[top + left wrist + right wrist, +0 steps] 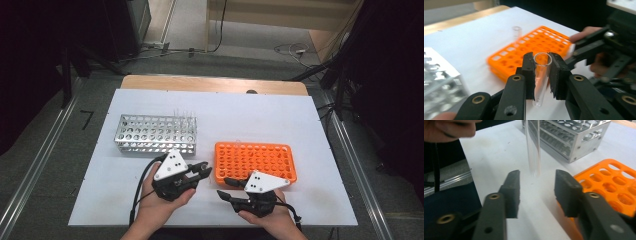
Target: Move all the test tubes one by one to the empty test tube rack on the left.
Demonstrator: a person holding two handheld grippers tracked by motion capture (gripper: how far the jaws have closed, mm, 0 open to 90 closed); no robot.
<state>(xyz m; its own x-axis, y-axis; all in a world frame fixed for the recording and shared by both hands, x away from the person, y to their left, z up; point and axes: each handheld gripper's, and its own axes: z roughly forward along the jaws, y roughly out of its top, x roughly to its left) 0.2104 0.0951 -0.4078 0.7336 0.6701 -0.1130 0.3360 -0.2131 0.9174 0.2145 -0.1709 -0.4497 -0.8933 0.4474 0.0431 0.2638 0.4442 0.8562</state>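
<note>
The left gripper (541, 75) pinches a clear glass tube (541, 77) between its pads, gripping it just below the open rim, with the rounded bottom hanging free beneath the jaws. In the high view this gripper (202, 170) sits at about 6 o'clock on the white table (260, 120), between the metal rack (156, 133) at 10 o'clock and the orange rack (255, 161) at 4 o'clock. The right gripper (537, 192) has its jaws spread, nothing between the pads; the tube (533, 150) hangs just beyond them, apart from both. In the high view it (225, 187) lies just in front of the orange rack's near edge. One more tube (516, 32) stands in the orange rack's far row.
</note>
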